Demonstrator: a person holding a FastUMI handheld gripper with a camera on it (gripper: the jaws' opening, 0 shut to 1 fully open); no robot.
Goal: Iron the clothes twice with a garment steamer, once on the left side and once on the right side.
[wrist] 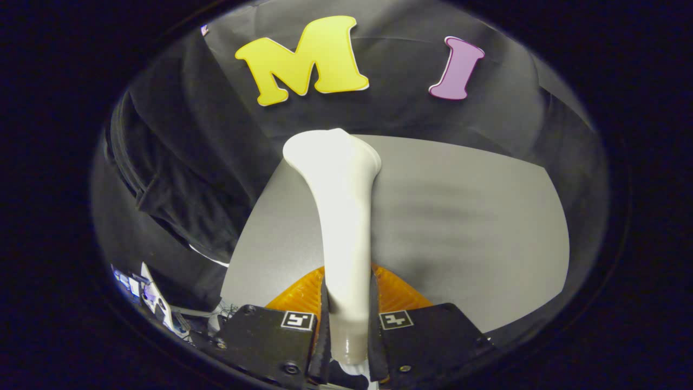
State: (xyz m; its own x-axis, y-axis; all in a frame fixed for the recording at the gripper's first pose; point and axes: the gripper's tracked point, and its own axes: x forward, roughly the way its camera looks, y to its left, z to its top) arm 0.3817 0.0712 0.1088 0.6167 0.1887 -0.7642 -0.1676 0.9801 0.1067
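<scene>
A white garment steamer (342,216) stands up between my fingers, its handle narrow at the bottom and its head flaring wide at the top. My gripper (349,325) is shut on the steamer's handle, both fingers pressing its sides. A dark garment (184,179) hangs to the left, beyond the fingers, in loose folds with a hem showing. The steamer's head is to the right of the garment and apart from it.
A grey table top (460,227) spreads beneath and to the right of the steamer. An orange ribbed part (398,292) lies just behind the fingers. Cables and small devices (151,295) sit low at the left.
</scene>
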